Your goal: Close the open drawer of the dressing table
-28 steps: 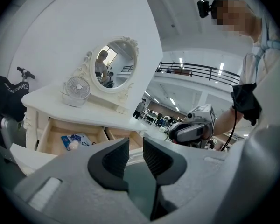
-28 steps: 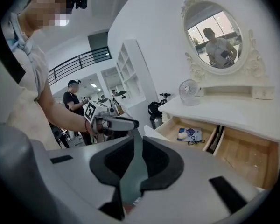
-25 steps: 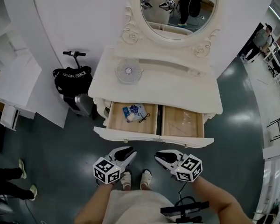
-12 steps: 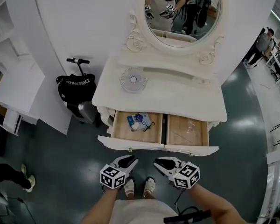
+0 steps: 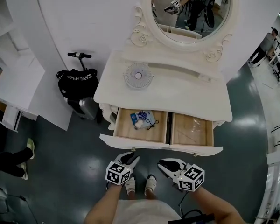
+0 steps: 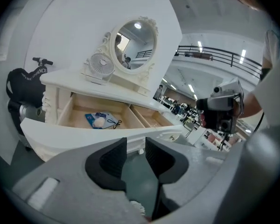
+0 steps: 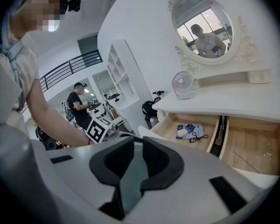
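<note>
Left tool [image 5: 129, 158]: we are holding it on our side of the drawer fronts, clear of them; its jaws have just been opening and are standing apart, nothing between them.
Right tool [image 5: 165, 163]: we are holding it beside the left one, jaws standing narrowly apart, empty.
Left drawer [image 5: 123, 129]: standing pulled out from the counter [image 5: 177, 91], carrying a blue packet [image 5: 141, 118] and a black cord [image 5: 152, 123].
Right drawer [image 5: 182, 135]: standing pulled out alongside; contents too faint to tell.
Fan [image 5: 138, 75]: sitting on the counter, under the oval mirror [image 5: 191, 10].
Black bag [image 5: 77, 80]: resting on the floor [image 5: 60, 162], left of the counter.
</note>
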`<state>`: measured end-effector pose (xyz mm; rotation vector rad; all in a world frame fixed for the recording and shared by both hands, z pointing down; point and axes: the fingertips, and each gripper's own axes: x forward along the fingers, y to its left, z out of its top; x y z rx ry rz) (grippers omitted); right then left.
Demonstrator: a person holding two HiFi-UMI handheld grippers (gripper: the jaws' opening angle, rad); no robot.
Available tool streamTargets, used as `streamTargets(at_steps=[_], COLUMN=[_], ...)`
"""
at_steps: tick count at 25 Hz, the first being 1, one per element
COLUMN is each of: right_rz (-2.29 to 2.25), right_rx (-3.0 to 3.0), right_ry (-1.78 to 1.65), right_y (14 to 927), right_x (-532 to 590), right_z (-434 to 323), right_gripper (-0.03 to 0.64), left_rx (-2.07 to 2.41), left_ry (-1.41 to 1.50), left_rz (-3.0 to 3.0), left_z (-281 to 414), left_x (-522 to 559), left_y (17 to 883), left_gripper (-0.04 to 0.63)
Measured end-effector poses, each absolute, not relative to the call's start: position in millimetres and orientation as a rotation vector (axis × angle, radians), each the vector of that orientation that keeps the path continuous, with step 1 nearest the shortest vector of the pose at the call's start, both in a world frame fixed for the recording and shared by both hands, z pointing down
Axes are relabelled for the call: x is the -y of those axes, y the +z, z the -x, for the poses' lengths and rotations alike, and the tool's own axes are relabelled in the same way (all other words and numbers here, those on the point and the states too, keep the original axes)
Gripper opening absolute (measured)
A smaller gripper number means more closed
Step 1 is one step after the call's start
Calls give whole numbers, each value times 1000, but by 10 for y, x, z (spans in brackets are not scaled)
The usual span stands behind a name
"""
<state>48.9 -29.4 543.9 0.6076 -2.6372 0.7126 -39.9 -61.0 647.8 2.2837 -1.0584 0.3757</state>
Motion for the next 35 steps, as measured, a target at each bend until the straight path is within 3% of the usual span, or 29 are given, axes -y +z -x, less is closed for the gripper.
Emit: streamTargets(at_steps=[12,35], right_rz=[-612,-620], right_rx=[2641,2631], right_ry=[750,812], right_y=[5448,5552], right_x=[359,417], right_z=[-386,-338], right_gripper=[55,55], left_rx=[1056,1256], left_ry=[995,839], left_rz=[-2405,-2082], left_z=[505,656], left_x=[732,974], left_y=[7103,7523], left_gripper=[112,72])
